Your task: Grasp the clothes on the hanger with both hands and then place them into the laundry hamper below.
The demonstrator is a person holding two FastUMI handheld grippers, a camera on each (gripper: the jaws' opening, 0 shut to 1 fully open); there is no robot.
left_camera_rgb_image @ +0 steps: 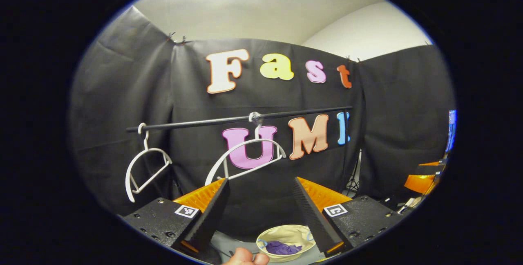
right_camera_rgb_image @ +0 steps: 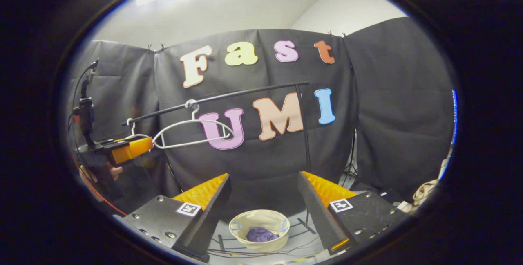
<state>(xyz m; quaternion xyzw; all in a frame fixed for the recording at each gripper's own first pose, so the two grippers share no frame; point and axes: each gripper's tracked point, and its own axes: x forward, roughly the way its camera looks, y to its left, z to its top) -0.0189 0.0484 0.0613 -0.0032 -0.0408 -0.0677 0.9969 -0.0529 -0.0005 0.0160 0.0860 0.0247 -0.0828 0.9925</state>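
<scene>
Apparently both claws are spread and hold nothing: the left claw (left_camera_rgb_image: pixel 259 212) and the right claw (right_camera_rgb_image: pixel 263 207) hang above the laundry hamper (right_camera_rgb_image: pixel 260 225), where the purple clothes (right_camera_rgb_image: pixel 261 234) lie. Swinging up carelessly, a white hanger (left_camera_rgb_image: pixel 245 154) could be knocked off the rail (left_camera_rgb_image: pixel 239 118). The hamper's base is cut off.

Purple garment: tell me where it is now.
The purple garment lies bunched inside the cream laundry hamper on the floor, below the rail's bare white hangers.
</scene>
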